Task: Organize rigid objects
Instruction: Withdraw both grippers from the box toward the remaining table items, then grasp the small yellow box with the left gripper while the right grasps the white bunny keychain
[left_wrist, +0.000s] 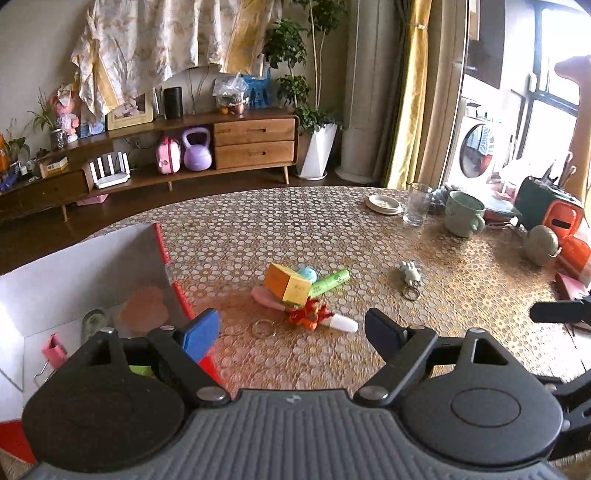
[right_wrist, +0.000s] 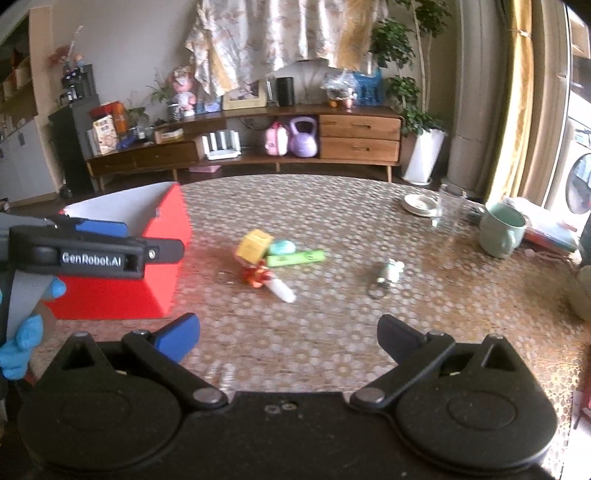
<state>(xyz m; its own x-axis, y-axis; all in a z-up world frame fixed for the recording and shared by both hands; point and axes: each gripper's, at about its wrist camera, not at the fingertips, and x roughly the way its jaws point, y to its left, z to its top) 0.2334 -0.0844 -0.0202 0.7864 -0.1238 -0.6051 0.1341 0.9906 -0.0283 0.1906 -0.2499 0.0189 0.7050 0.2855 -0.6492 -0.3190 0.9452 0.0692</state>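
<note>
Patterned round surface (left_wrist: 332, 229) carries small toy pile (left_wrist: 295, 291), red cardboard box (right_wrist: 122, 295) at left; wooden sideboard (left_wrist: 255, 144) behind. Left tool (left_wrist: 291, 328), right tool (right_wrist: 288, 332) both released, empty.

Black left gripper (left_wrist: 291, 332) and right gripper (right_wrist: 288, 338), each with one blue pad, silver screws, ribbed base; "GenRobot.AI" marking; blue glove (right_wrist: 22, 343).

My left tongs (left_wrist: 291, 332) stand wide apart with nothing between them, over the worktop (left_wrist: 332, 221). Just ahead lies a small heap: an orange-yellow box (left_wrist: 288, 286) tilted on a pink piece (left_wrist: 264, 298), a green tube (left_wrist: 328, 282), a red toy (left_wrist: 308, 315). The red box (left_wrist: 164, 254) stands at my left.
</note>
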